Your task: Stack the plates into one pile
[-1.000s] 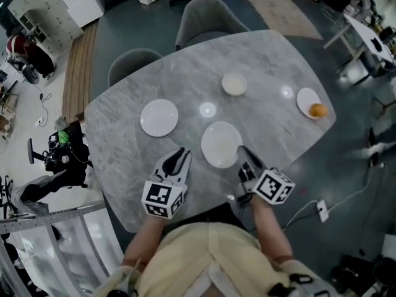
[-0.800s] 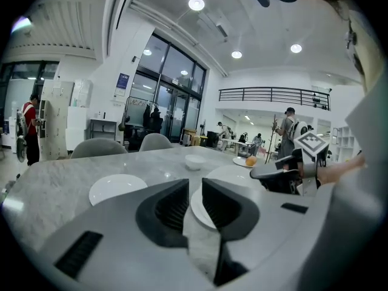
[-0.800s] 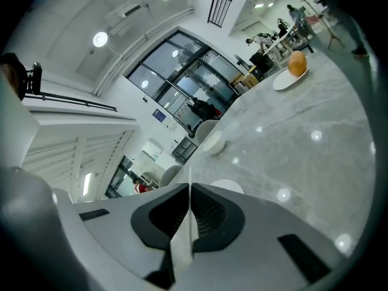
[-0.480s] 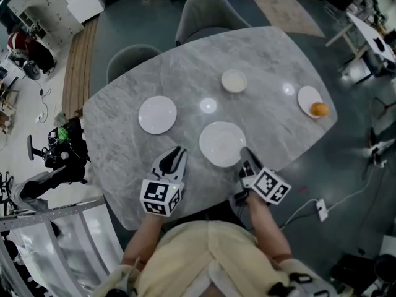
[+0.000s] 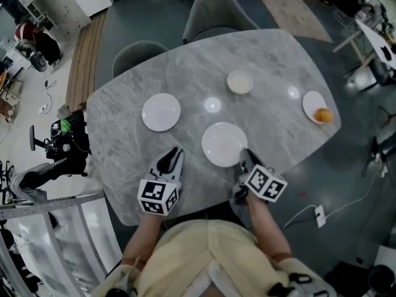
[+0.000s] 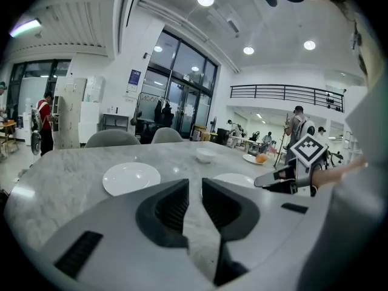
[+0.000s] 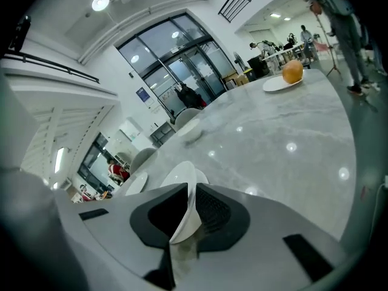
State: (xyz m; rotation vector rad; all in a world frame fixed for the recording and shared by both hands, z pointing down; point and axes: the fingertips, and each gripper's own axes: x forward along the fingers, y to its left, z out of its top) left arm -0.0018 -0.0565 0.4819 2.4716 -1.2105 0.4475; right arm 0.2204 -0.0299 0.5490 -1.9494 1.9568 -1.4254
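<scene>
On the grey marble table (image 5: pixel 124 141) the middle plate (image 5: pixel 221 142) sits nearest the person, and the right gripper (image 5: pixel 244 158) has hold of its rim at about 4 o'clock. Its jaws have just been easing open a little, yet they stand narrow, and the white rim fills the gap between them and touches both pads. Whether that edge is raised off the table cannot be told. The left gripper (image 5: pixel 175 156) is at 8 o'clock of this plate, near it but apart. Its jaws are a narrow slit with nothing between them, only marble showing through. The left plate (image 5: pixel 161 112), empty, lies at 10 o'clock of the middle plate, well apart. A small bowl (image 5: pixel 239 82) stands at 12 to 1 o'clock. The far plate (image 5: pixel 311 101) lies at 2 o'clock near the table's edge and carries an orange (image 5: pixel 323 114).
</scene>
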